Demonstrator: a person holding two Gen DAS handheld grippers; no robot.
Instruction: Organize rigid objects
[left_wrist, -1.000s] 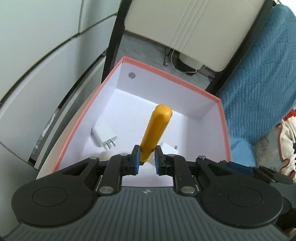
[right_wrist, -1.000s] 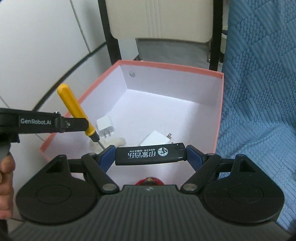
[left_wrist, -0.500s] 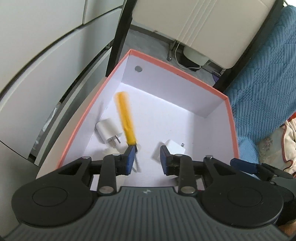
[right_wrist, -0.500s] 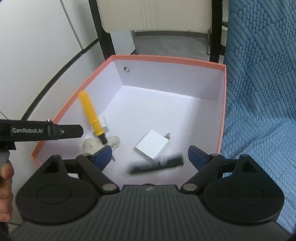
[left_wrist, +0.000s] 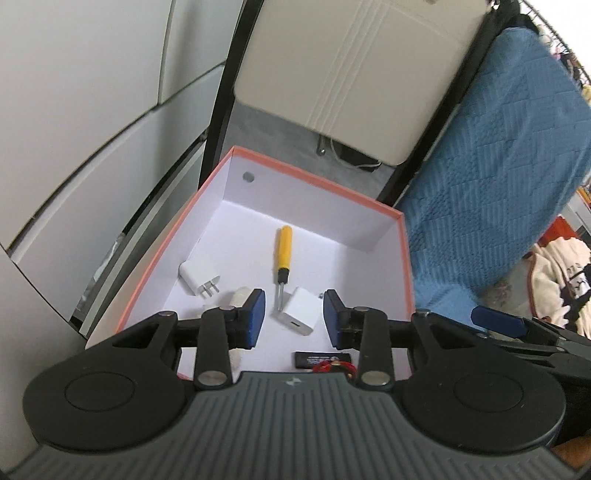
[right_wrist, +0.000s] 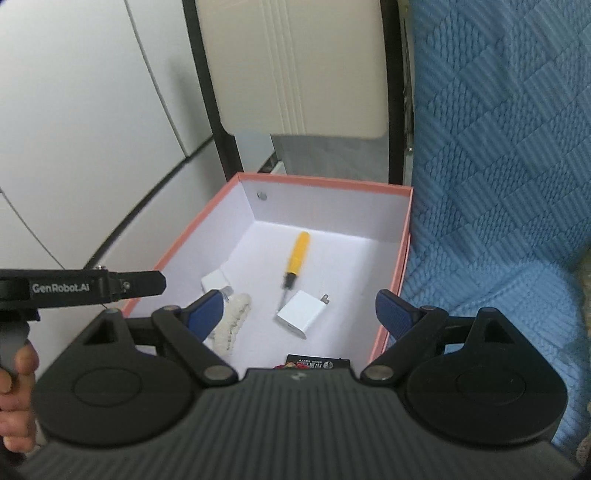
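A pink-rimmed white box (left_wrist: 317, 184) (right_wrist: 325, 181) holds a yellow-handled screwdriver (left_wrist: 283, 251) (right_wrist: 297, 256), two white plug chargers (left_wrist: 301, 312) (left_wrist: 197, 277) (right_wrist: 303, 314) (right_wrist: 216, 280), a black lighter (left_wrist: 323, 359) (right_wrist: 317, 362) at its near wall and a fuzzy cream item (right_wrist: 232, 317). My left gripper (left_wrist: 293, 317) is open and empty above the box's near end. My right gripper (right_wrist: 299, 314) is open wide and empty above the box.
A blue quilted blanket (left_wrist: 491, 184) (right_wrist: 498, 166) lies right of the box. A cream chair back with black frame (left_wrist: 351, 74) (right_wrist: 295, 62) stands behind it. White cabinet panels (left_wrist: 74, 110) are to the left. The left gripper's arm (right_wrist: 92, 286) shows in the right wrist view.
My left gripper opened and dropped the screwdriver into the box. My right gripper opened and dropped the black lighter into the box. Both grippers rose and pulled back.
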